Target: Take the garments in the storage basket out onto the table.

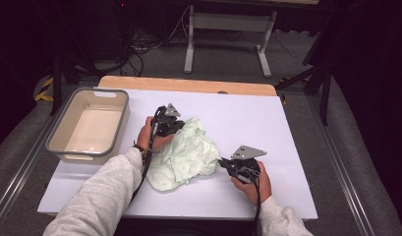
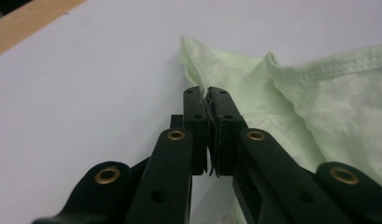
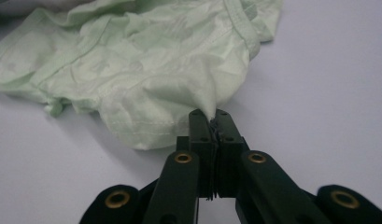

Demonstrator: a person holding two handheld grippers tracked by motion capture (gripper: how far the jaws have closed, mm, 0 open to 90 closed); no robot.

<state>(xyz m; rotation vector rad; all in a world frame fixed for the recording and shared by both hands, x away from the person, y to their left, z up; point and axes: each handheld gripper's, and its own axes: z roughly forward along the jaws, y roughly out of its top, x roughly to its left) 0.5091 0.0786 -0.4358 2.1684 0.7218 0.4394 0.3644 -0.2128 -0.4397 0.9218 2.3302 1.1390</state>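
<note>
A crumpled pale green garment (image 1: 186,155) lies in the middle of the white table top (image 1: 287,128). At its upper left edge my left gripper (image 1: 175,124) is shut on a fold of the cloth; in the left gripper view the black jaws (image 2: 207,100) pinch the thin fabric (image 2: 328,98) between them. My right gripper (image 1: 224,163) is at the garment's right edge, shut on a pulled-up point of the cloth (image 3: 146,70), with the jaws (image 3: 209,116) pressed together around it.
An empty beige bin (image 1: 90,125) with a grey rim stands at the table's left side. The wooden table edge (image 1: 188,84) runs along the back. Table legs and cables are on the floor beyond.
</note>
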